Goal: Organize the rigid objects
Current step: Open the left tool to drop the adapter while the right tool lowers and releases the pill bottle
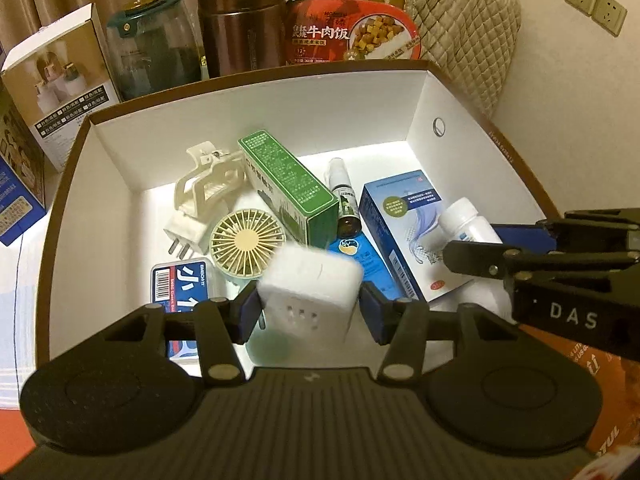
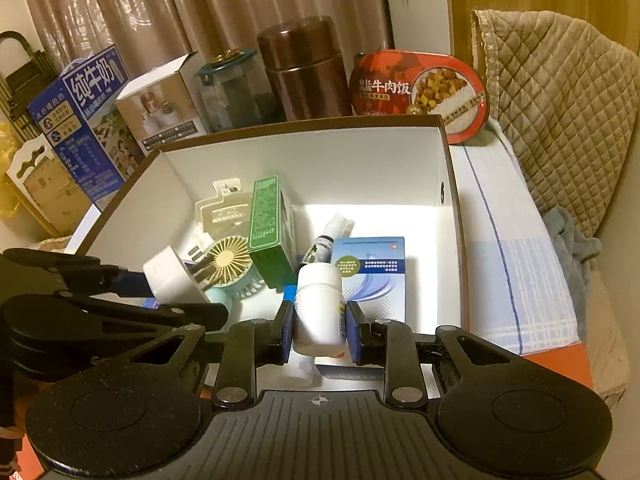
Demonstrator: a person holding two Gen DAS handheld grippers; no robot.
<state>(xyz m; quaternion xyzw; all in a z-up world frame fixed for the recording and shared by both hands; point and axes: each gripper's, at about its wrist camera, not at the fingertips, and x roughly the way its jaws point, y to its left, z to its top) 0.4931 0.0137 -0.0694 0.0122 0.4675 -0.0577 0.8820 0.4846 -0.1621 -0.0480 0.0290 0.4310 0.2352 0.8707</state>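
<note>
A white box with a brown rim stands open below both grippers. My left gripper is shut on a white cube-shaped plug adapter, held over the box's near left part. My right gripper is shut on a white pill bottle, over a blue box. Inside the box lie a green carton, a small fan, a cream hair claw, a white plug and a spray bottle.
Behind the box stand a brown thermos, a glass jar, a red beef-rice bowl, a product carton and a blue milk carton. A quilted cover rises at the right, above a checked cloth.
</note>
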